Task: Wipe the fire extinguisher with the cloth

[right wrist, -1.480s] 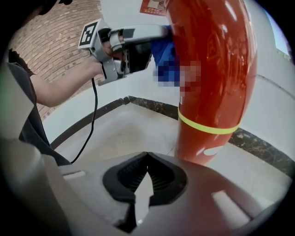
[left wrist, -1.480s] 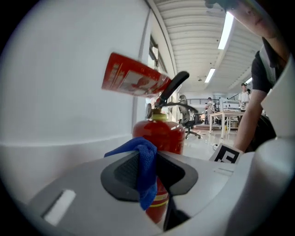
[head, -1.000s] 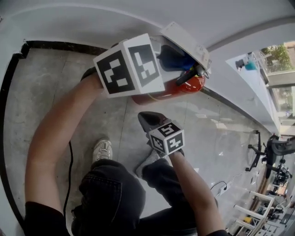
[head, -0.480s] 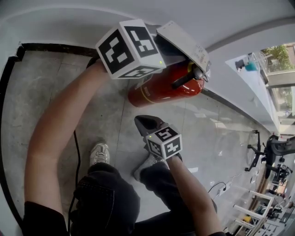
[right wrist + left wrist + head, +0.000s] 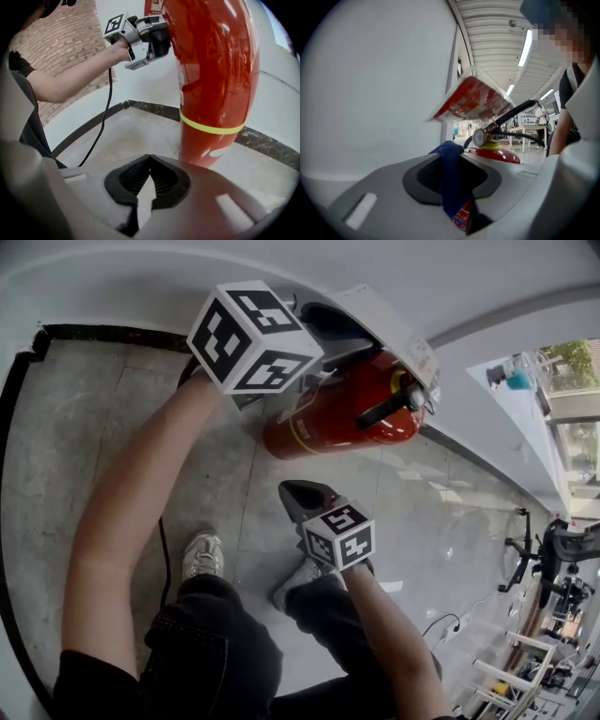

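I found left hand-held gripper (image 5: 457, 157) clenched on cloth (image 5: 450, 187) — pointing level at upright fire extinguisher's (image 5: 213, 70) top, nearest | right hand-held gripper (image 5: 148, 176) closed, empty, lower, apart.

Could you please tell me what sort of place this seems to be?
Probably an indoor workshop or lab hall: polished tiled floor, a red fire extinguisher by a white wall, and equipment stands farther off.

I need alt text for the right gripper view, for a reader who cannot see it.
A red extinguisher with a yellow band stands upright on the floor by a white wall, and a person's arm holds the left tongs against its upper side. In front, the right tongs are shut and empty.
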### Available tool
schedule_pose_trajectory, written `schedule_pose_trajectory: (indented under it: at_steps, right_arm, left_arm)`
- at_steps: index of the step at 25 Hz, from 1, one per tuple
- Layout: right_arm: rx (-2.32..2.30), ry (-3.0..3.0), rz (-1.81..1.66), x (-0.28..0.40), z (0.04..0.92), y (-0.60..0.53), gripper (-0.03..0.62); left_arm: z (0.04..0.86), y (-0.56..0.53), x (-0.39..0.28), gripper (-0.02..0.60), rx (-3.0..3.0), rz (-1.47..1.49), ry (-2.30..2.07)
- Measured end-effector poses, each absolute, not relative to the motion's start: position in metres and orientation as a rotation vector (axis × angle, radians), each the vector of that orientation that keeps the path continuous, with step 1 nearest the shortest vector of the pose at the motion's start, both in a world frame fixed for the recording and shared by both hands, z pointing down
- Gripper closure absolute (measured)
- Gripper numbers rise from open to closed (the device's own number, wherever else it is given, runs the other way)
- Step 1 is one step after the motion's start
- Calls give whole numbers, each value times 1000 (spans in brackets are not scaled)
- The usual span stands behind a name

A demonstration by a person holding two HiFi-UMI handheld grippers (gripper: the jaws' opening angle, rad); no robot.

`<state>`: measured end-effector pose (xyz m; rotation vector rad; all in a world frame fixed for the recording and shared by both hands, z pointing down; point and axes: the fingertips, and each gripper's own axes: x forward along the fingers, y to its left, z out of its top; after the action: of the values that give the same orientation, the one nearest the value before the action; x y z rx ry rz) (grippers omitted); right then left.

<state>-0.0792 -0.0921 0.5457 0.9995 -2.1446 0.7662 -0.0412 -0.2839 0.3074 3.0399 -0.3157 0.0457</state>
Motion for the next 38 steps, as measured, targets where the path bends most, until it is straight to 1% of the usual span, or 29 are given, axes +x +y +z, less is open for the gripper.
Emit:
schedule_pose_trajectory:
  at_steps: [3,5,14,21,31,38]
  right_arm:
    - [991,-2137,767,-81,548,-90,591]
    - [991,-2136,768,-82,548,-90,591]
    - [989,-2112,807,-82,559,-92,591]
    - [979,-2094,852,-82,580,-92,591]
    - [949,-2073,901,-82,602,-99,591]
    - [923,-2060,924,-79,616,-108,591]
  left_arm:
    - [338,-280,-46,485,3016,158,-329]
    - [359,-276,-49,486,2970,183,-328]
    - [443,-277,-57,486,2610,22,-380]
    - [523,-275,-61,485,2470,95,-432]
    - [611,-257,-65,489,2394,389,-394]
    - [641,-271,-51,488,2508,686,-277]
